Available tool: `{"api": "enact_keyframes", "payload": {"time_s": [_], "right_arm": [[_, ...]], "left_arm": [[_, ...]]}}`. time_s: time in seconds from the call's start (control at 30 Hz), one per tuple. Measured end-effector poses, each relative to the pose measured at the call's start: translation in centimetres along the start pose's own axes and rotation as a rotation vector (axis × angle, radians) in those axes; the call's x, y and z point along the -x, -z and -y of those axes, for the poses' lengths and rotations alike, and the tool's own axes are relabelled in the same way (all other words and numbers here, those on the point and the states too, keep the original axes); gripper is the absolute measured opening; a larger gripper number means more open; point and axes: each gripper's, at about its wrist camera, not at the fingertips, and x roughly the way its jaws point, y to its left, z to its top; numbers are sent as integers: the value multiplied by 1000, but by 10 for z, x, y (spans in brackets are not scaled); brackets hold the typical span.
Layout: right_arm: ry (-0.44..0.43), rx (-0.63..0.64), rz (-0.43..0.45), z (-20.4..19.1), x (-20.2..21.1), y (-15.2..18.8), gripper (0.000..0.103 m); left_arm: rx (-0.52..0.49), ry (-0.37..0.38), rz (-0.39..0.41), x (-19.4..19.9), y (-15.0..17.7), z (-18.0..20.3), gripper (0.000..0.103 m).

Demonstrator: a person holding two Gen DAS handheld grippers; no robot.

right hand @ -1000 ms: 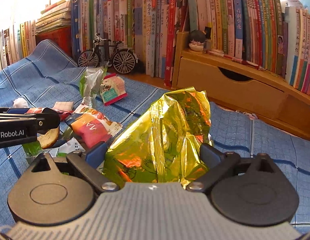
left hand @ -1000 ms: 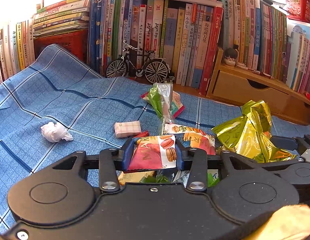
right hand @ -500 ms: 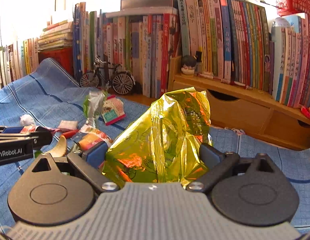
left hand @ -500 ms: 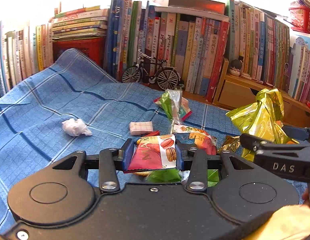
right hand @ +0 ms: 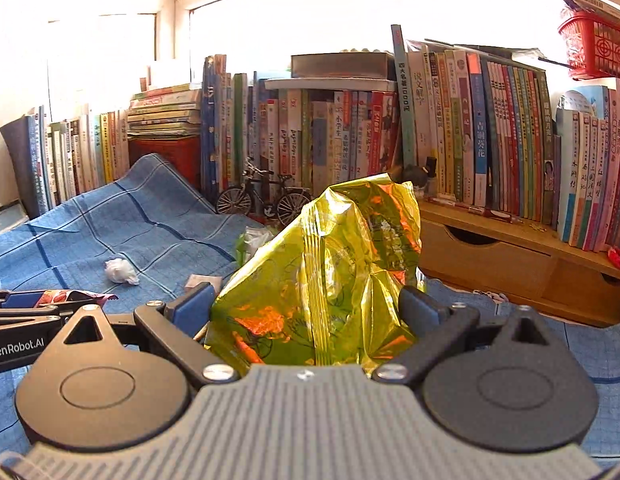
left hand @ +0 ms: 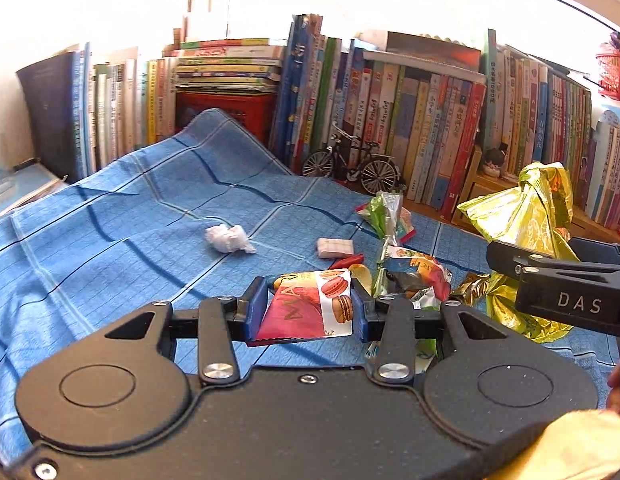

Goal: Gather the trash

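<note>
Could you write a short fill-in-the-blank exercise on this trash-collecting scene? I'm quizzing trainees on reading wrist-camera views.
1. The left gripper is shut on a red ____ wrapper.
2. The right gripper holds a crumpled ____ foil bag.
3. A crumpled white tissue lies on the ____ checked cloth.
4. A model ____ stands before the books.

Missing words: macaron; yellow; blue; bicycle

Tissue wad (left hand: 229,239) on cloth (left hand: 110,240), left of wrappers (left hand: 414,276); books (left hand: 410,120) behind (model bicycle (left hand: 352,164) before them).
</note>
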Motion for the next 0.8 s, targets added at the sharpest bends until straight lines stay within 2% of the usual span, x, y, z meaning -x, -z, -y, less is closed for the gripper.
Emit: {"api": "enact_keyframes", "payload": {"time_s": [0.33, 0.5, 0.63, 0.8], "right_arm": [[-179, 79, 20, -40, 36, 8, 98], [-291, 113, 10, -66, 53, 17, 98], [-366, 156, 2, -89, 66, 27, 98], [-449, 197, -11, -114, 81, 38, 98]], "left_arm": [[68, -129, 25, 64, 32, -29, 40], [68, -204, 32, 97, 52, -41, 40], [140, -263, 18, 119, 69, -57, 40], [168, -342, 16, 147, 90, -77, 40]]}}
